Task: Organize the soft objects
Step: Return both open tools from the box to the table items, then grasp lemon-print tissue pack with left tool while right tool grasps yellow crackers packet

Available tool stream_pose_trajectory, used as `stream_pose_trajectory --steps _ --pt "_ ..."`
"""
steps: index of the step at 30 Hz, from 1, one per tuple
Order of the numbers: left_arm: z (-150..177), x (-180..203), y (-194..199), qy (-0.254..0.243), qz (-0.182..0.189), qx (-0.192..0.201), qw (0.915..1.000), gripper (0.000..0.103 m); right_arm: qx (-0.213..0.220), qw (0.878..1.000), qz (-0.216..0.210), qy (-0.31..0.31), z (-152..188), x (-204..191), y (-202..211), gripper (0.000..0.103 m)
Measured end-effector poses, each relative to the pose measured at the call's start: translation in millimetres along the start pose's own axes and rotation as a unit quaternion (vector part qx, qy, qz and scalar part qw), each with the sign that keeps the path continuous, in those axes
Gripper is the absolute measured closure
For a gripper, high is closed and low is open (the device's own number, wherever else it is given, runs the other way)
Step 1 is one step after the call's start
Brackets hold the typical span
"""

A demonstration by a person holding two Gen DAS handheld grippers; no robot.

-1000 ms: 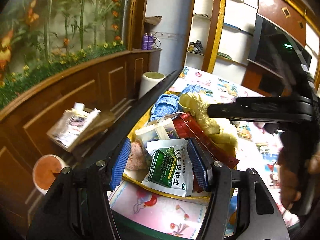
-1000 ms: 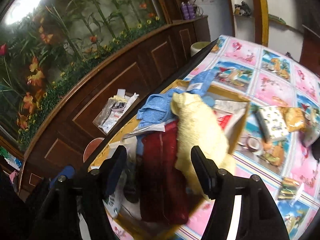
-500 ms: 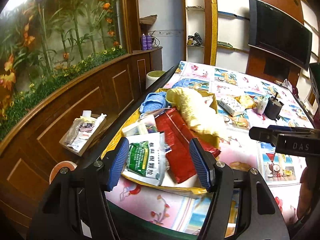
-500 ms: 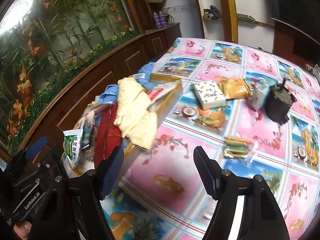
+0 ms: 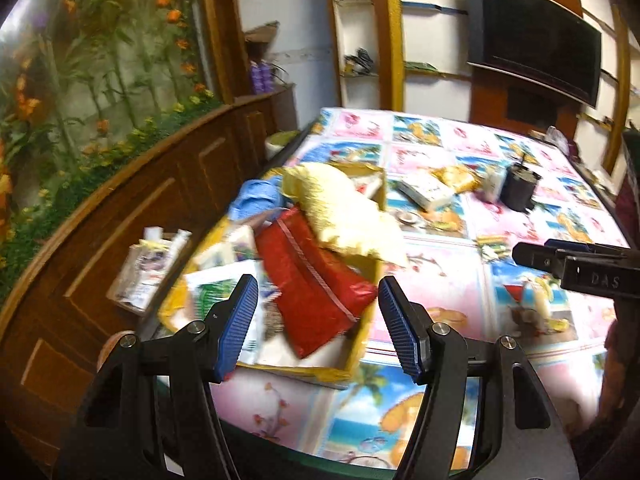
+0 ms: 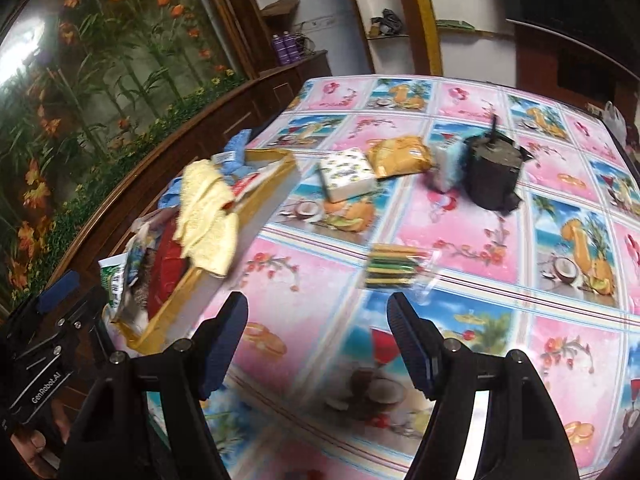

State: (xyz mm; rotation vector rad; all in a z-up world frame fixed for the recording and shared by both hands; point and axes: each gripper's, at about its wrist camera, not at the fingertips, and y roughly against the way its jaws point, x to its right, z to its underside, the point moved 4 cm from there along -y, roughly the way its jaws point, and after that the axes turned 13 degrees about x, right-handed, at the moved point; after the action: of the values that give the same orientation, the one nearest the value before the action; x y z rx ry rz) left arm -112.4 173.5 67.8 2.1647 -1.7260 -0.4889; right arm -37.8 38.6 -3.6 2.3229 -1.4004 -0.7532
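Judging progress as partway. Cardboard box at table's left edge already stuffed: yellow fluffy cloth draped over top and spilling past right wall, red pouch under it, blue cloth at far end, green-and-white sachet at near end.

Still loose on patterned tablecloth, well apart from box: white printed tissue pack, orange packet just beside it, striped sponge pack nearer, pale blue-white item touching black container. Probably next candidates for boxing; black container looks rigid, likely not part of job.

Left gripper released, blue pads apart, nothing between them, aimed at box's near end. Right gripper likewise released and empty, over bare tablecloth short of sponge pack.

Hard to read: motion blur on both views, sachet text illegible. Box contents below top layer hidden by cloth and pouch. Pale item half hidden behind black container, identity unclear. Only tip of right gripper in left view at right edge; person's hand cut off at lower left corner.
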Motion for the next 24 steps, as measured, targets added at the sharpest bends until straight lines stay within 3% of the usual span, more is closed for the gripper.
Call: stream_pose_trajectory --steps 5,10,17,21,24 --pt "-13 12 -24 0.033 0.088 -0.045 0.9945 0.04 0.011 0.998 0.052 -0.038 -6 53 4 0.031" --pt "-44 52 -60 0.013 0.142 -0.065 0.9876 0.04 0.029 0.992 0.087 -0.093 -19 106 1 0.031" --pt "-78 112 -152 -0.005 0.161 -0.112 0.9805 0.04 0.064 0.981 0.113 -0.147 -31 162 -1 0.031" --pt "-94 142 -216 0.02 0.157 -0.13 0.9789 0.04 0.047 0.975 0.115 -0.183 -23 184 -4 0.031" --pt "-103 162 -254 0.009 0.145 -0.13 0.9809 0.04 0.052 0.972 0.101 -0.206 -23 189 -1 0.031"
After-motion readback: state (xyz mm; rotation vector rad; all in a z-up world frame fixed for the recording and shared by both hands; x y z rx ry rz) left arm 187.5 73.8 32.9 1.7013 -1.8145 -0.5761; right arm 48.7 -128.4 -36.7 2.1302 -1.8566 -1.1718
